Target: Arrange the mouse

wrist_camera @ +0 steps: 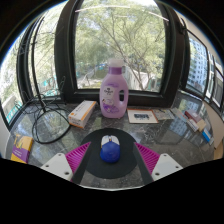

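Your gripper [110,157] has its fingers spread apart right now, with the magenta pads [78,157] flaring out on either side. Neither one touches anything, so you're not holding a thing at the moment.

The mouse [110,150] sits right between the fingers, with a clear gap on both sides. It's a blue one, resting on a round dark mouse pad [96,138] that lies on the desk [165,135]. Its long axis runs straight away from you, pretty much in line with the fingers. Which end is the front, I honestly can't tell from this shot, it's too small to make out buttons or a wheel.

Past the mouse, further back on the desk, you've got a pink bottle [114,91] with a white cap standing upright, roughly dead ahead. Just left of it there's a small cardboard box [81,112], and left of that a black cable [45,120] loops around on the desk. On the right side there's a flat paper or card [142,116] near the bottle, plus a jumble of small stuff further right that I can't really make out.

Behind all that is a big window [130,40] with trees outside.
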Available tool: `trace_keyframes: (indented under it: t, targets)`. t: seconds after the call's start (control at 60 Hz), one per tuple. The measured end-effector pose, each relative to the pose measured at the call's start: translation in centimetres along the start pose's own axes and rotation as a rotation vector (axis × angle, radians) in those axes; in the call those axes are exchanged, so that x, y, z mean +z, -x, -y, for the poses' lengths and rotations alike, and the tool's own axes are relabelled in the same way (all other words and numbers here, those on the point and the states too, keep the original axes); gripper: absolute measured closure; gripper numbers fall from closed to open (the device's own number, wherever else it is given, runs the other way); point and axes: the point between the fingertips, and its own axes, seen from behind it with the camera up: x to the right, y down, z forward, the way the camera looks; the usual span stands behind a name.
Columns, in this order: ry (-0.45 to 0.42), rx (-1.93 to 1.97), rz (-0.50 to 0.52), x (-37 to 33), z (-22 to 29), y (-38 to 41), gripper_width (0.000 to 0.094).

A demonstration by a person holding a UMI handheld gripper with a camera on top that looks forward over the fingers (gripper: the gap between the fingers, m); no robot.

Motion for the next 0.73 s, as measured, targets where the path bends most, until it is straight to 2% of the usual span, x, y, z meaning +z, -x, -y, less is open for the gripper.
trace_keyframes:
  t: [0.383,0.567,0.733]
  targets:
    - [-0.064,-0.012,-0.008,-15.5,-2.3,1.6,0.0085]
    - [-0.061,-0.017,-0.009,-19.1,-4.7,2.0,0.0082]
    - [-0.074,-0.017,-0.013,-20.8,-4.9,2.0,0.0079]
